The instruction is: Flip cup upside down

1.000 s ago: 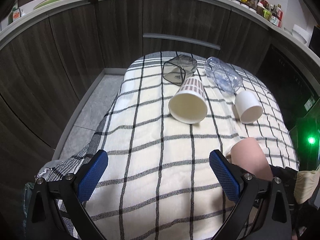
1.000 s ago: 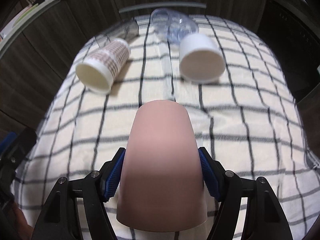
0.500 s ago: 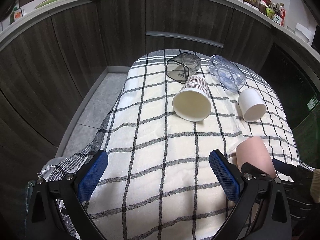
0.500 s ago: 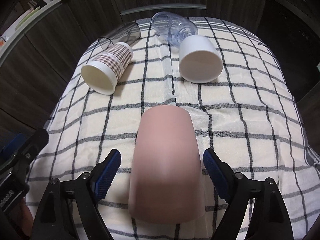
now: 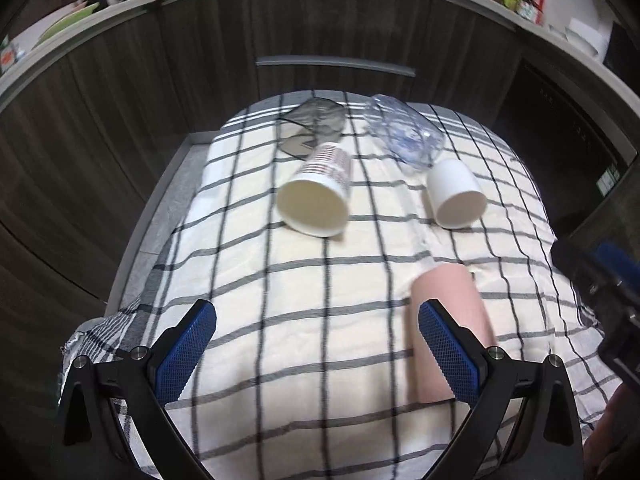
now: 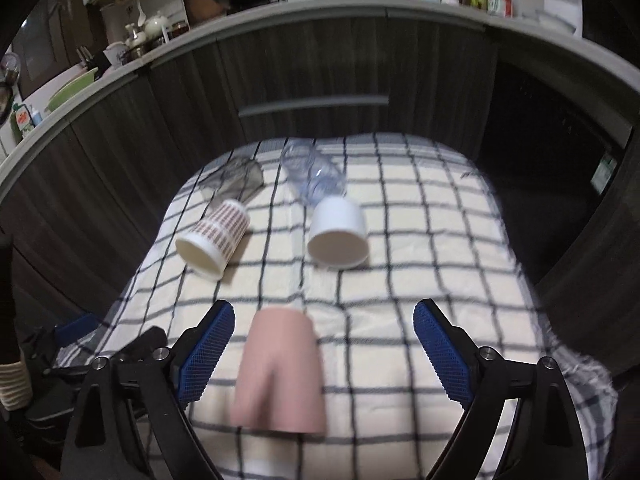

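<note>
A pink cup (image 6: 280,372) stands upside down on the checked cloth (image 6: 420,264), free of any grip. It also shows in the left wrist view (image 5: 452,320), partly behind my left gripper's right finger. My right gripper (image 6: 323,348) is open and empty, raised and drawn back, the cup between its fingers toward the left one. My left gripper (image 5: 316,348) is open and empty over the cloth's near left part. A checked paper cup (image 5: 316,200), a white cup (image 5: 456,196), a clear bottle (image 5: 404,136) and a dark glass (image 5: 312,124) lie on their sides farther back.
The cloth-covered table (image 5: 248,264) drops off at the left toward grey floor (image 5: 160,216). Dark wood cabinets (image 5: 320,28) curve behind it. A counter with dishes and jars (image 6: 160,28) runs above them. The right gripper's body (image 5: 600,292) shows at the right edge.
My right gripper opened, let go of the pink cup and pulled back and up. The cup stays standing upside down. The left gripper shifted slightly, still open.
</note>
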`<control>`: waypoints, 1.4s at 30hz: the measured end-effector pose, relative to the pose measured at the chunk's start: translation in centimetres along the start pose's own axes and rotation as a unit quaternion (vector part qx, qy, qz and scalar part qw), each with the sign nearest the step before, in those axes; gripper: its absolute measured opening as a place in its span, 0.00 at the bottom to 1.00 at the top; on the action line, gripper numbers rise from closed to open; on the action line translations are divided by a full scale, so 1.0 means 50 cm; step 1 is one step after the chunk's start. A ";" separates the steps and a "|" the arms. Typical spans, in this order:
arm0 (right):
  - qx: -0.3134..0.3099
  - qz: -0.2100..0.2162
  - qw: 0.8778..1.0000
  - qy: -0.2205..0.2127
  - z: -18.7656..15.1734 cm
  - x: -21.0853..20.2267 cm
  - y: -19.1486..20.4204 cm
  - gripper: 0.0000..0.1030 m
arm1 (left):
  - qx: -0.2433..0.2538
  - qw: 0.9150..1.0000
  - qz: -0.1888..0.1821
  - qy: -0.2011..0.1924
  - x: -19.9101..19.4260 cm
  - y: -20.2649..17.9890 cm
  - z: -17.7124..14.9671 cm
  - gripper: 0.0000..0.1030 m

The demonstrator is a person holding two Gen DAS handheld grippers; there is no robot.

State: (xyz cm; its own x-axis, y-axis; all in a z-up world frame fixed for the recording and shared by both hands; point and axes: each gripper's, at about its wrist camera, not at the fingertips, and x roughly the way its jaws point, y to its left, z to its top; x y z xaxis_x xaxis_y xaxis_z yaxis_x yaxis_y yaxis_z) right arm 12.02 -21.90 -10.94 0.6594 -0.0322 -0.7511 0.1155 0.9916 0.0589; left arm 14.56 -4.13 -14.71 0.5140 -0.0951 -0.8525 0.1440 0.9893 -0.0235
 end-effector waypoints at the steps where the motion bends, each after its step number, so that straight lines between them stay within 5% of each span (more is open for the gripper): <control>1: -0.003 -0.004 1.000 -0.012 0.004 -0.008 -0.008 0.88 | 0.003 1.000 -0.002 0.004 0.000 -0.011 0.004 1.00; 7: 0.002 -0.013 0.998 -0.055 0.026 -0.029 -0.056 0.88 | 0.020 0.999 -0.023 0.034 0.013 -0.076 0.029 1.00; 12: -0.005 -0.016 0.997 -0.069 0.048 -0.029 -0.086 0.88 | 0.015 0.998 -0.005 0.054 0.031 -0.114 0.046 1.00; 22: -0.036 -0.029 0.993 -0.109 0.098 -0.019 -0.131 0.88 | 0.018 0.988 -0.014 0.150 0.110 -0.185 0.051 1.00; 27: -0.022 -0.010 0.995 -0.094 0.108 0.011 -0.159 0.89 | 0.018 0.978 -0.010 0.210 0.154 -0.204 0.061 1.00; 38: -0.027 0.026 0.997 -0.068 0.119 0.059 -0.164 0.89 | 0.030 0.939 -0.006 0.343 0.257 -0.234 0.066 0.92; 42: -0.011 0.045 0.998 -0.053 0.120 0.083 -0.174 0.89 | 0.027 0.931 -0.014 0.364 0.286 -0.242 0.066 0.76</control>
State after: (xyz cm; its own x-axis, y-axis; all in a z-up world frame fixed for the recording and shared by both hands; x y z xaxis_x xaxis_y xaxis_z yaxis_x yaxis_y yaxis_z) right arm 18.18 -31.43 -10.64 0.7415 0.0446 -0.6695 0.0376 0.9935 0.1079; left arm 22.98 -17.82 -24.91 -0.1971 -0.0004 -0.9804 0.2007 0.9788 -0.0408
